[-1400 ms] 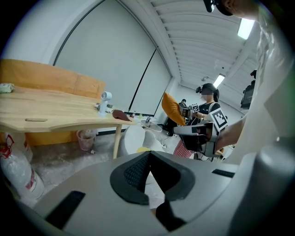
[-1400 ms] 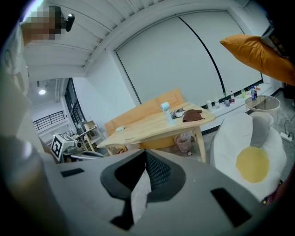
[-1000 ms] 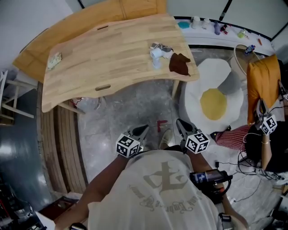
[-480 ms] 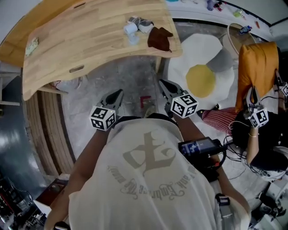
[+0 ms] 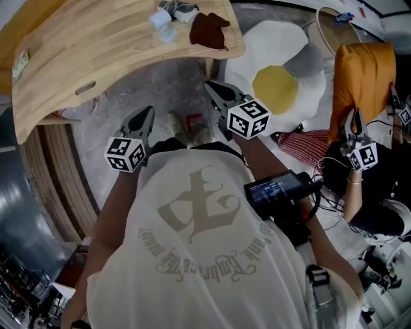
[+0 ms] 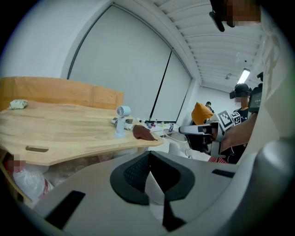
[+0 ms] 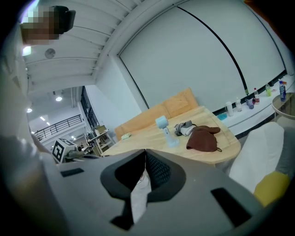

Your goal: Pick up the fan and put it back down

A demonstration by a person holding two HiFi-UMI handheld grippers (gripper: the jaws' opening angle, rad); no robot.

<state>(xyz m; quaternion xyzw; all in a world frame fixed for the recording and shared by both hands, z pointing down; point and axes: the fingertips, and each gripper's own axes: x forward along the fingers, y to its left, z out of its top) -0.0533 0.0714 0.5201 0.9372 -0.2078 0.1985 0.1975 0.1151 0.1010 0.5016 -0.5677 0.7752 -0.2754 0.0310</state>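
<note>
Fan [image 5: 160,18]: small, pale blue, round head on a short stem and foot; stands upright near the far right end of the table [image 5: 96,54], untouched. Beside it, on the side toward the table's edge, a brown cloth [image 5: 209,29] lies crumpled; just behind it sits a grey bundle [image 5: 181,8], and whether either touches the fan cannot be told. A small pale scrap [image 5: 20,64] lies at the table's other end, well apart. On the floor to the right of the table lies an egg-shaped mat [image 5: 270,38], white with a yellow centre. Left gripper [image 5: 148,111]: jaws pressed together, nothing between them; held low over the floor, pointing toward the table, well short of the fan. Right gripper [image 5: 210,86]: jaws likewise together and empty, a little ahead of the left and nearer the fan's end of the table. Step in hand, as judged: the approach, with no grasp begun. To do it well, one gripper, likely the right, needs its jaws spread before it arrives. It should come in level at the stem between head and foot, clear of the brown cloth, and close squarely. The lift should go straight up with the fan kept upright, and the foot should be set down flat on bare wood.
</note>
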